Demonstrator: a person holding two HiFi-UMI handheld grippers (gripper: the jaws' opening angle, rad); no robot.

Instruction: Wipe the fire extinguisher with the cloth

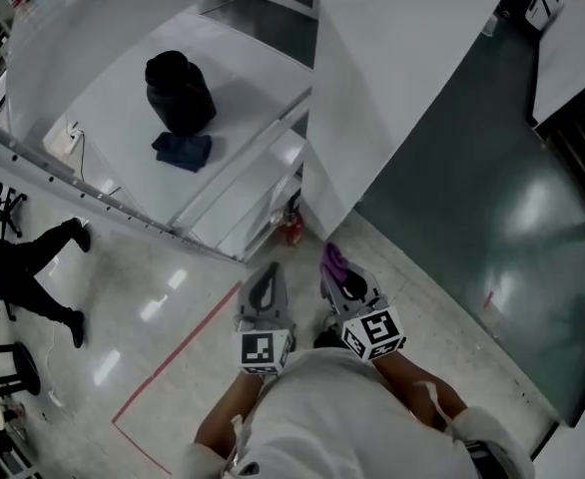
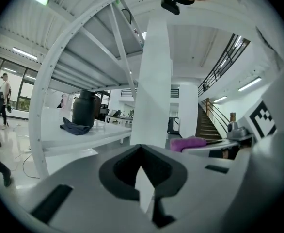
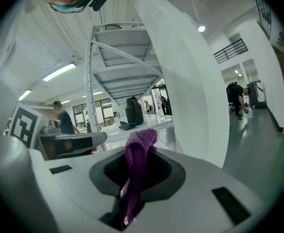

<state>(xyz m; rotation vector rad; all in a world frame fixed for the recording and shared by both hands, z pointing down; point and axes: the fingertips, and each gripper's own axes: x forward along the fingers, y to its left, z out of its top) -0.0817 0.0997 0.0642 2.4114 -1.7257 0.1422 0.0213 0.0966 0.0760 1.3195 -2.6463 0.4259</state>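
Here, purple cloth (image 3: 139,147) pinched in right claw (image 3: 130,202), fire extinguisher (image 1: 292,230) just ahead.

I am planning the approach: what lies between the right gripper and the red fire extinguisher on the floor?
Only bare floor, as the head view shows, separates the right gripper, shut on the purple cloth, from the fire extinguisher.
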